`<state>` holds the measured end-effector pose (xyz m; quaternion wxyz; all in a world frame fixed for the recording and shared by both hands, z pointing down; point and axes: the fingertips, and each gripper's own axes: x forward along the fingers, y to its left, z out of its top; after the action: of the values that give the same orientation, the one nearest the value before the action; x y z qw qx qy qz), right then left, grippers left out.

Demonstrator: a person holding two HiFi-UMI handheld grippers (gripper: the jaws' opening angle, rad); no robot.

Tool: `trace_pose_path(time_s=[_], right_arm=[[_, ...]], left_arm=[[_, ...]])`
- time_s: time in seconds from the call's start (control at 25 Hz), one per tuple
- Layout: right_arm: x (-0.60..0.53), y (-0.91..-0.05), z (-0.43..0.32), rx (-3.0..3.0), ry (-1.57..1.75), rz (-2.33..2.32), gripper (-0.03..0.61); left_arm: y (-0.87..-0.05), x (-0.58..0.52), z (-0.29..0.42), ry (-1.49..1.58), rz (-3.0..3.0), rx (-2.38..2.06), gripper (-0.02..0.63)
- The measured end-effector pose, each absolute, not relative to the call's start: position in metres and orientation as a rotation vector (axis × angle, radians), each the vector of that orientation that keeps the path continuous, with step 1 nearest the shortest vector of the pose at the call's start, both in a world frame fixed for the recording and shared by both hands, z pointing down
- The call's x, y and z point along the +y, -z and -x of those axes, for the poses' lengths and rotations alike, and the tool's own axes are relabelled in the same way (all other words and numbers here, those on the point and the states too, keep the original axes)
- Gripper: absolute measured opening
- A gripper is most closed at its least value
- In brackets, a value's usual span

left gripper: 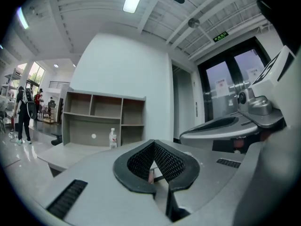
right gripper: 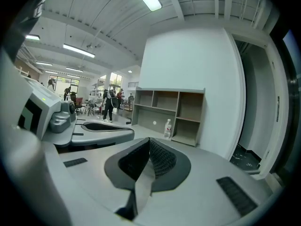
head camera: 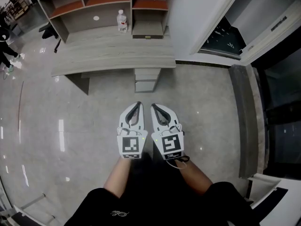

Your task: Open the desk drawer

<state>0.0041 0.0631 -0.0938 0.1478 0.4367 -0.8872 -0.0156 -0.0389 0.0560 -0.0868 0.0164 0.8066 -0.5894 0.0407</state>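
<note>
The grey wooden desk [head camera: 113, 51] stands ahead of me, and its drawer unit [head camera: 146, 80] sits under the right end of the top, its fronts flush. Both grippers are held side by side over the floor, well short of the desk and pointing at it. My left gripper [head camera: 138, 104] is shut with nothing between its ridged pads [left gripper: 141, 159]. My right gripper [head camera: 154, 107] is shut and empty too, its pads [right gripper: 162, 157] meeting at the tip. From each gripper view the other gripper shows alongside. The drawer unit is hidden behind the jaws in both gripper views.
A shelf unit [head camera: 103, 4] stands along the back of the desk, with a clear water bottle [head camera: 122, 21] in front of it. A white wall corner [head camera: 197, 18] and dark glass doors [head camera: 282, 107] lie to the right. A person [head camera: 5, 46] stands far left.
</note>
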Motion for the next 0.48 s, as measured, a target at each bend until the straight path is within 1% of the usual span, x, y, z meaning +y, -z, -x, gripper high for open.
trace_pose_path(time_s=[0.16, 0.36, 0.48], right_arm=[[0.04, 0.082, 0.0, -2.577, 0.025, -1.221, 0.006], [0.001, 0.066, 0.005, -2.599, -0.018, -1.154, 0.006], [-0.026, 0.061, 0.002, -2.598, 0.002, -1.122, 0.006]], left_arm=[[0.075, 0.035, 0.038, -0.133, -2.497, -1.841, 0.006], [0.057, -0.004, 0.031, -0.236, -2.493, -1.822, 0.006], [0.05, -0.029, 0.028, -0.242, -2.455, -1.822, 0.006]])
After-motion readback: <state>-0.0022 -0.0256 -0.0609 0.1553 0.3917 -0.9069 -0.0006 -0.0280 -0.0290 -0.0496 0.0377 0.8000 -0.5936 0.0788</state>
